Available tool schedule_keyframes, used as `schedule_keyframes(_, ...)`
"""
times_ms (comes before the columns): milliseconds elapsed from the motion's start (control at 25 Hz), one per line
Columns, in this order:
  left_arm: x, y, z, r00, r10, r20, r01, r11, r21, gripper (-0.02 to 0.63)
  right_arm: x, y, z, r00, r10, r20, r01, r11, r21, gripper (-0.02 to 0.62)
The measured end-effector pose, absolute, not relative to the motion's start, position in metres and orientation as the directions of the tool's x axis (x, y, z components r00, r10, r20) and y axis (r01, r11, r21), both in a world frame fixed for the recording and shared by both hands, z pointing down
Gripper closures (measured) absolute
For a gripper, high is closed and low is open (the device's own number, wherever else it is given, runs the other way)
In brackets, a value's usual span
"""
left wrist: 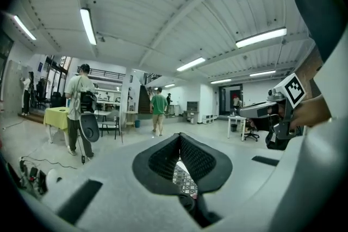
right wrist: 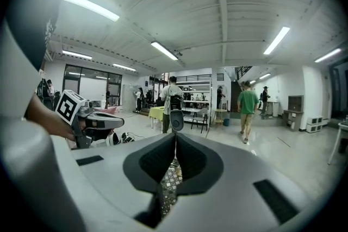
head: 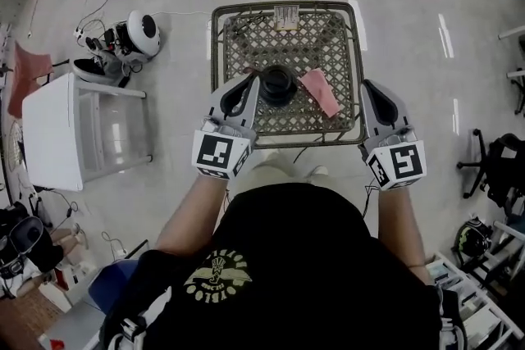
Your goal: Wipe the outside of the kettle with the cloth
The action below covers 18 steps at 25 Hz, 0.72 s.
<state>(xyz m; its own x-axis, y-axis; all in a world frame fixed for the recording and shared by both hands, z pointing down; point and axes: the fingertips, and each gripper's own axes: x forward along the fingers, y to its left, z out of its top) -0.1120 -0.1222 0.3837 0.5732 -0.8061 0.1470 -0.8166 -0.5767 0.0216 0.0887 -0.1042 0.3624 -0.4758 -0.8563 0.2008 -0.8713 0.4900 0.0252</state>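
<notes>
We note wiping not begun: left gripper [head: 248, 83] and right gripper [head: 368, 86] hover closed and empty either side of the kettle [head: 277, 84]; next, we judge, one must open for the cloth [head: 320, 92].

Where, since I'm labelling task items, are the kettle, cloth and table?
kettle [head: 277, 84], head view, on its dark top.
cloth [head: 320, 91], head view, middle of the pink fabric.
table [head: 212, 45], head view, left rim.
</notes>
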Motion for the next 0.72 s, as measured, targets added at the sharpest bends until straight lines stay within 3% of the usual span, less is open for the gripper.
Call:
schedule_keyframes(320, -0.096, -0.147, 0.419, 0.644, -0.744, 0.178, -0.762, -0.645, 0.056, 0.603, 0.085, -0.114, 0.379, -0.450, -0.846, 0.285, -0.877, 0.479, 0.036, 0.583)
schedule_keyframes(720, -0.076, -0.181, 0.486, 0.594, -0.749, 0.293, -0.796, -0.601, 0.077, 0.603, 0.107, -0.140, 0.426, -0.480, -0.800, 0.361, -0.860, 0.509, -0.015, 0.582)
